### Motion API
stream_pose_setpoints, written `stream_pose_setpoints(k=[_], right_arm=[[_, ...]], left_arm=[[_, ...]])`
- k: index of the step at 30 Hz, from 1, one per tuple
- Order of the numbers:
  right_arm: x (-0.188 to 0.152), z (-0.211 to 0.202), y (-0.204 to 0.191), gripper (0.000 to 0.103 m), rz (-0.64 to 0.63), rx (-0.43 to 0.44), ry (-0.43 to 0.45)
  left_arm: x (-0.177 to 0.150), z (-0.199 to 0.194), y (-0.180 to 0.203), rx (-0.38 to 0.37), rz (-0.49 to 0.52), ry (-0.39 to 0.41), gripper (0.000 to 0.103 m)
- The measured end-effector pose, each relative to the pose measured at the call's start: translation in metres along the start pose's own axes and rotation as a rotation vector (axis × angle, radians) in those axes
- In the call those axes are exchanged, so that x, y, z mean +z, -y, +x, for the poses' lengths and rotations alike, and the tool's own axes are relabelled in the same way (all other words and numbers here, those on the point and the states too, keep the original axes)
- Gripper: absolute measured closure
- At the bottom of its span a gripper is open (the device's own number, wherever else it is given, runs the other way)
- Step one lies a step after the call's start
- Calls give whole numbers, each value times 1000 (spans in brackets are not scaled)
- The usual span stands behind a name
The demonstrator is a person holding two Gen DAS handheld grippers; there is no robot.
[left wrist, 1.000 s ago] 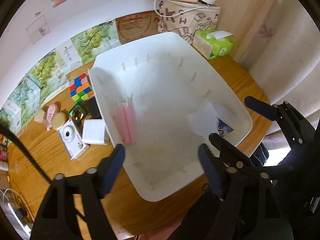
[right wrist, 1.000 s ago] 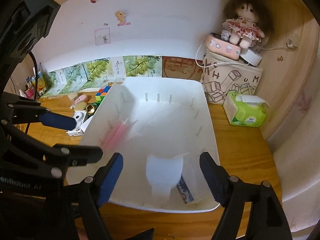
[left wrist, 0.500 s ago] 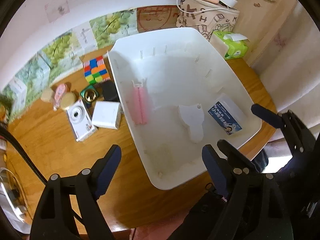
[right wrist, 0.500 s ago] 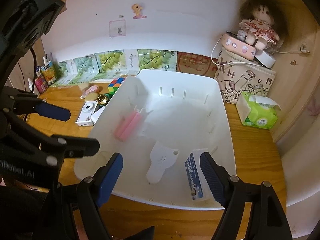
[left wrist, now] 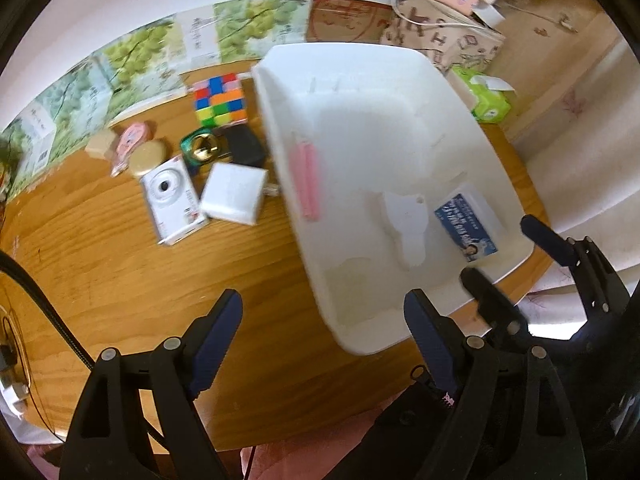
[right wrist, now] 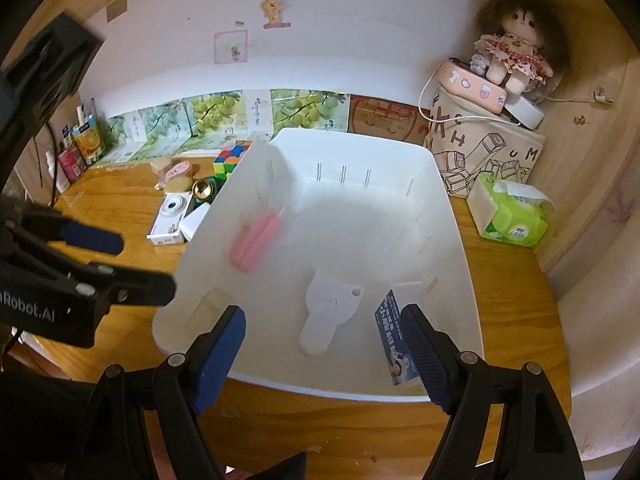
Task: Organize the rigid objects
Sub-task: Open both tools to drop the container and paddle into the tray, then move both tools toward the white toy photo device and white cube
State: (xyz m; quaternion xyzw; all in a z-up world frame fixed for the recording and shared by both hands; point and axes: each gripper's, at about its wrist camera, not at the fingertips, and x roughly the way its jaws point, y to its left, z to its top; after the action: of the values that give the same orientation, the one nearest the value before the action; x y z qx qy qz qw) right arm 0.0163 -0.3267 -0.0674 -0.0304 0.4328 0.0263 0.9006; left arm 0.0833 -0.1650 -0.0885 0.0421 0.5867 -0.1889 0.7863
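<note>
A white bin (left wrist: 496, 160) (right wrist: 460, 248) stands on the wooden desk. Inside lie a pink bar (left wrist: 309, 180) (right wrist: 256, 238), a white flat piece (left wrist: 406, 220) (right wrist: 328, 312) and a blue-labelled box (left wrist: 466, 226) (right wrist: 394, 348). Left of the bin lie a colour cube (left wrist: 219, 98) (right wrist: 231, 158), a white camera (left wrist: 172, 200) (right wrist: 170, 218), a white adapter (left wrist: 234, 192), a black block (left wrist: 244, 144) and a gold-topped jar (left wrist: 202, 148). My left gripper (left wrist: 322, 332) is open and empty above the desk's front. My right gripper (right wrist: 322, 344) is open and empty over the bin's near edge.
A green tissue pack (right wrist: 510, 216) (left wrist: 486, 96), a patterned bag (right wrist: 484, 152) with a pink case and a doll (right wrist: 514, 56) stand at the back right. Small pink and tan items (left wrist: 136, 148) lie far left. Bottles (right wrist: 76, 144) line the left wall.
Both grippers have pulled back from the bin. The left view has swung left, showing more of the desk and the loose objects. Both stay open.
</note>
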Motion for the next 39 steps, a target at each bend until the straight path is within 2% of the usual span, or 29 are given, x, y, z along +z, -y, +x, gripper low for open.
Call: stream_pose_setpoints(k=[9,21,29,39], right_arm=[[27,12,-22,23,120,-26,31],[58,30,-73,23,254,13,70],[69,37,-114,23,275,50,95],[70,44,-152,23,352,69,120]], left_arm=[[-8,-12,-67,55,-89,-6,18],[-14,-21,-160,103,-167,-40,18],[-6,-17,-200,108,-163,-85,18],[33,-8,-220,114,-98,-104,18]])
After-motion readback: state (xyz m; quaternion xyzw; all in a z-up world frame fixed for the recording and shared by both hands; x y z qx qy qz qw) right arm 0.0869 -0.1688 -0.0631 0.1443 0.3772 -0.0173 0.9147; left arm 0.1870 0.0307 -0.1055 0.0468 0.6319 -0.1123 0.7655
